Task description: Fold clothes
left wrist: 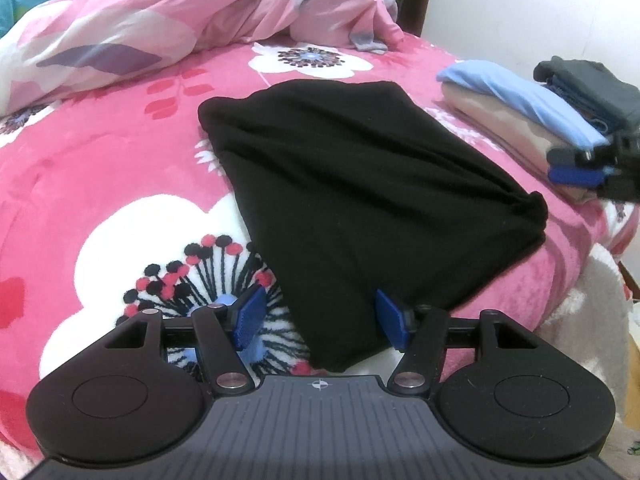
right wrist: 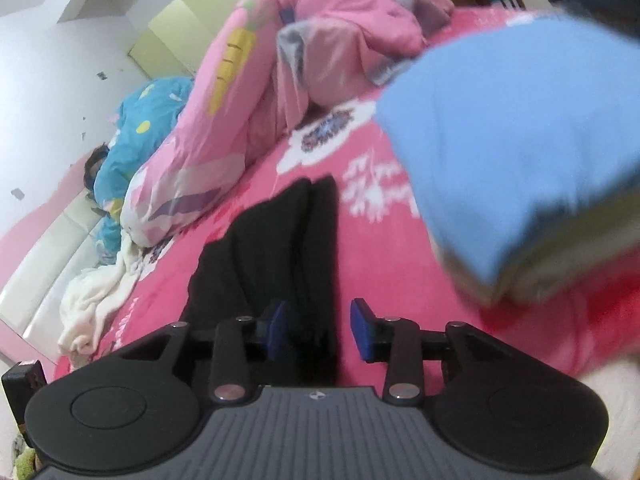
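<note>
**Black garment folded on the bed, both grippers empty**

The folded black garment lies on the pink floral bed cover. The left gripper stands wide over its near corner, gripping nothing. The right gripper stands partly apart, empty, beside the folded stack.

White walls surround a bed under pink floral blanket, quilt heaped behind.

Folded stack crowds right; blanket bare left of black garment.
</note>
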The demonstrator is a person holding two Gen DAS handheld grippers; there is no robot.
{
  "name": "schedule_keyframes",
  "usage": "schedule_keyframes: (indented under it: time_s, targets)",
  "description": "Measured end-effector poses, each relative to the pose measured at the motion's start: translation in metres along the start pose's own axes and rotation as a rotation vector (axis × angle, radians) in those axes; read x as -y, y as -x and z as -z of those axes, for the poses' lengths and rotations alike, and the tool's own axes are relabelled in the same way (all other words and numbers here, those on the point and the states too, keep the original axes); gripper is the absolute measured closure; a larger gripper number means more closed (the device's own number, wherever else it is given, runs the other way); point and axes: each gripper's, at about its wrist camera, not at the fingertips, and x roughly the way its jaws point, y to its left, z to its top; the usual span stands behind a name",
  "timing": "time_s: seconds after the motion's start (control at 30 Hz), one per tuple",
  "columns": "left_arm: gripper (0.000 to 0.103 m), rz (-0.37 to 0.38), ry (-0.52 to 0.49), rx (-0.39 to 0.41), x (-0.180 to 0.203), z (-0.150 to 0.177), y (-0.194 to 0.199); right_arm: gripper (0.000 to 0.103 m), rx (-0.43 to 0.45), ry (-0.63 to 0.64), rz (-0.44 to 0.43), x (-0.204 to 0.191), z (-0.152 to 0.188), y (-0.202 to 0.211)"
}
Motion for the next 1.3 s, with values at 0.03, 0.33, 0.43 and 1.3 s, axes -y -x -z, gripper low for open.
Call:
schedule_keyframes:
  time_s: [0.03,0.33,0.43,1.3]
  targets:
    - [0.041,0.000,0.000,0.001,0.000,0.000,0.000,0.056,0.011,0.011,0.006,-0.004,-0.004,-0.002]
    - [0.039,-0.006,0.003,0.008,0.002,0.001,-0.001,0.001,0.107,0.089,0.056,-0.028,-0.011,-0.009]
    - [0.037,-0.003,0.010,0.013,0.001,0.002,-0.001,0.000,0.158,0.164,0.117,-0.044,-0.006,-0.004]
    - [0.011,-0.012,0.097,0.029,0.007,0.001,-0.001,0.000,0.317,0.240,0.212,-0.062,0.003,0.019]
